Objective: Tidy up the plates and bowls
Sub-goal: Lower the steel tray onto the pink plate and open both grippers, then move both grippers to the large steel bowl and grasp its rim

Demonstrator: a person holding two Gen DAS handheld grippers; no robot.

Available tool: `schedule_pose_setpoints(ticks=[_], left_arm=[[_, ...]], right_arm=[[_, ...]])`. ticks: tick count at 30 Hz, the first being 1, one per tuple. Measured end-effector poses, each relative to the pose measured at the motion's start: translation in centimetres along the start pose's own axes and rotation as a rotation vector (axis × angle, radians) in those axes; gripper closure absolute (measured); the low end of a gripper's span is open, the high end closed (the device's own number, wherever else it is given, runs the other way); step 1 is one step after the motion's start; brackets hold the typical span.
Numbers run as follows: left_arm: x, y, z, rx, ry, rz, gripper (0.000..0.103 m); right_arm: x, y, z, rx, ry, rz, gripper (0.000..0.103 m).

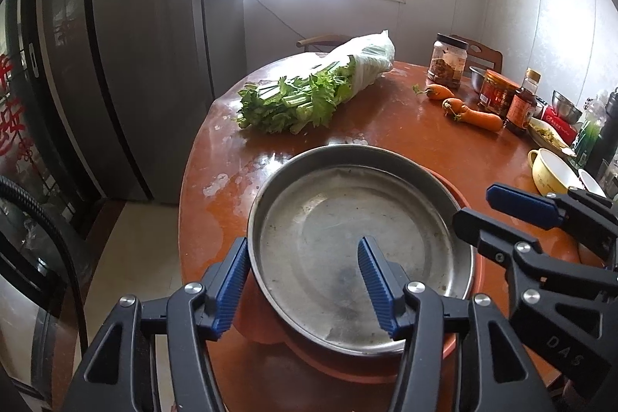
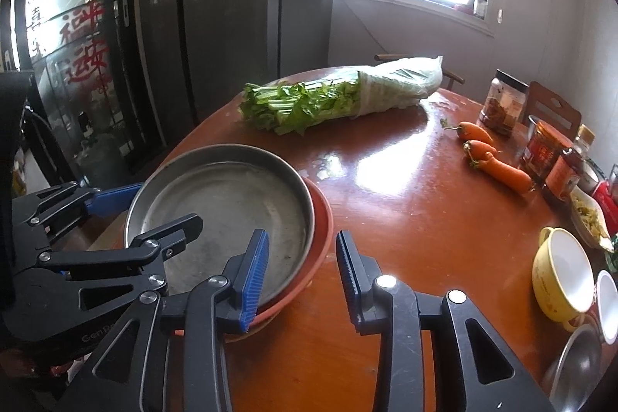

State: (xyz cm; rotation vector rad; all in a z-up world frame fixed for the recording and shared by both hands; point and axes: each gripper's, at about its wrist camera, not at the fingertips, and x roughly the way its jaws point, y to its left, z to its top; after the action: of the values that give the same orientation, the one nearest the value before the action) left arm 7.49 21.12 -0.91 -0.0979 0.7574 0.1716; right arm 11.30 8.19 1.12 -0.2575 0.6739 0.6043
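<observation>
A round steel pan (image 1: 347, 219) (image 2: 231, 199) lies nested on an orange-brown plate (image 1: 455, 188) (image 2: 322, 222) at the near left edge of the table. My left gripper (image 1: 301, 250) straddles the pan's near-left rim, one blue pad outside it and the other over the pan's floor. Neither pad presses, so it is open. My right gripper (image 2: 302, 238) straddles the rims of both dishes on the other side, with its pads also apart and open. Each gripper shows in the other's view: the right gripper (image 1: 477, 205) and the left gripper (image 2: 168, 203).
On the brown table (image 2: 405, 219) lie a bagged bunch of celery (image 2: 328, 95) and carrots (image 2: 498, 165). Jars and a bottle (image 2: 560, 172) stand at the right. A yellow handled bowl (image 2: 562, 277), a white cup (image 2: 608, 304) and a steel bowl (image 2: 575, 365) sit near right. A dark fridge (image 1: 116, 64) stands left.
</observation>
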Motion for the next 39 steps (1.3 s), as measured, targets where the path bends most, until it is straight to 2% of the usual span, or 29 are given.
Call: schedule_pose_setpoints(ticks=[5, 12, 24, 39], left_arm=[[-0.7, 0.1, 0.1, -0.002, -0.018, 0.004, 0.039], [-2.0, 0.4, 0.3, -0.028, -0.045, 0.002, 0.038], [-4.7, -0.6, 0.5, -0.033, -0.086, 0.0, 0.034], [-8.3, -3.8, 0.4, -0.008, -0.136, -0.015, 0.031]], right_arm=[[-0.3, -0.2, -0.1, 0.011, 0.0, 0.002, 0.059], [-1.3, -0.5, -0.3, 0.032, -0.017, 0.006, 0.053], [-3.9, -1.6, -0.6, 0.061, -0.056, -0.004, 0.049], [-8.5, -3.8, -1.6, 0.093, -0.132, -0.025, 0.044]])
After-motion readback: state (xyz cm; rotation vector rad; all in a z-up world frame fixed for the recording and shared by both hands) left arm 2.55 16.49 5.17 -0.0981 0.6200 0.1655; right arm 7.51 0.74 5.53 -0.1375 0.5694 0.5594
